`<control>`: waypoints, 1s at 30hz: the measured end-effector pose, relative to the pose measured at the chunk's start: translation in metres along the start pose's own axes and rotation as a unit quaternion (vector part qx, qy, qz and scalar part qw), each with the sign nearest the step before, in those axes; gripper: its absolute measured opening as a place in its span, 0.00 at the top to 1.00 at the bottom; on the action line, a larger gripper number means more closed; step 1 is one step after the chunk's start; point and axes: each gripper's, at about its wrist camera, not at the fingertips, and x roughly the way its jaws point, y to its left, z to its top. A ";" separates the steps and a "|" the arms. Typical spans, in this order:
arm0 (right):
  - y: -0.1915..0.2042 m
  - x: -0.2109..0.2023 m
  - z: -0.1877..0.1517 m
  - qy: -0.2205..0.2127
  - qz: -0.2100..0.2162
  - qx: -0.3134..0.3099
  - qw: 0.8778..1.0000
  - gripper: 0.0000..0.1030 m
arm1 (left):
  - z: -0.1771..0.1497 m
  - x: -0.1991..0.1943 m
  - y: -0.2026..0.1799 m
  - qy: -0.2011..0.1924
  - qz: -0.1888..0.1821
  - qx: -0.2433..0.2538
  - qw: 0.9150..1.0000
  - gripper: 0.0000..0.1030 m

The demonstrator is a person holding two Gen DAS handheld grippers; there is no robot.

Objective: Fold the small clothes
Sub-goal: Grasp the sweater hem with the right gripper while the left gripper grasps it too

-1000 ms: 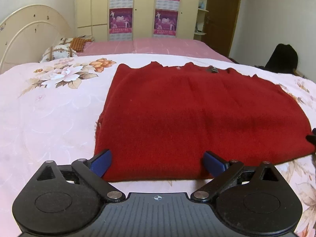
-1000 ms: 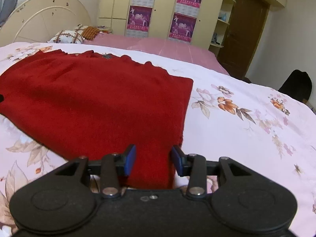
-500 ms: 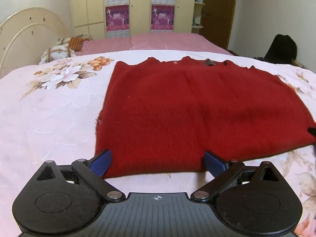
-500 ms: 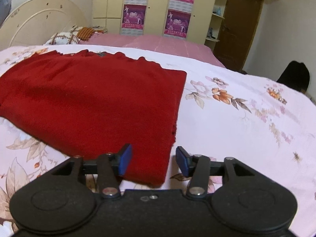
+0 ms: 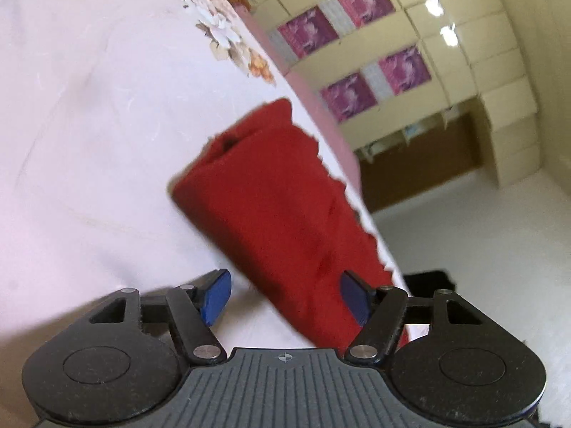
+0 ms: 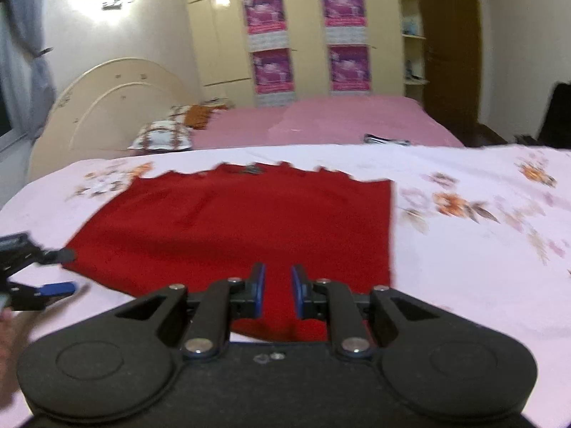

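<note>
The left hand-held gripper (image 5: 283, 294) is rolled sideways, its jaws closing, still apart around the red garment's (image 5: 271, 192) corner. The right hand-held gripper (image 6: 277, 290), pitched downward, has been closing and pinches the garment's near edge on the bed (image 6: 464, 267).

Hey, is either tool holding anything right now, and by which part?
The right tool, its jaws having just been closing, appears to pinch the red garment at its near edge. The left tool, also just closing, is open around the garment's edge and holds nothing.

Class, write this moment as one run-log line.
task: fold red sweater | left gripper: open, jaws just closing, hem between | right gripper: jaws just closed on hem | sweater lies on bed
</note>
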 end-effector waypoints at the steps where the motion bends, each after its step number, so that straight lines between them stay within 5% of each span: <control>1: 0.004 0.003 0.002 0.000 0.006 -0.003 1.000 0.82 | 0.003 0.003 0.001 -0.006 -0.002 -0.002 1.000 0.33; 5: 0.014 0.019 0.009 0.008 0.023 0.005 1.000 0.81 | 0.023 0.020 0.006 -0.031 -0.012 -0.022 0.999 0.34; 12: 0.015 0.073 0.027 0.025 0.047 0.046 0.997 0.84 | 0.053 0.053 -0.006 -0.045 0.020 0.012 0.999 0.41; 15: 0.019 0.099 0.033 0.034 0.050 0.048 0.997 0.90 | 0.063 0.064 -0.003 -0.040 0.046 0.020 0.998 0.74; 17: 0.025 0.112 0.036 0.035 0.051 0.039 0.997 0.91 | 0.067 0.066 0.006 -0.036 0.036 0.004 0.999 0.83; 24: 0.065 0.139 0.040 0.044 0.051 -0.036 0.997 0.93 | 0.065 0.048 -0.001 -0.062 -0.011 -0.003 0.998 0.87; 27: 0.070 0.153 0.029 0.070 0.015 -0.077 0.994 0.94 | 0.063 0.052 0.012 -0.049 0.025 0.005 0.998 0.87; 30: 0.073 0.152 0.028 0.068 0.008 -0.097 0.993 0.96 | 0.065 0.055 0.017 -0.043 0.019 0.006 0.999 0.87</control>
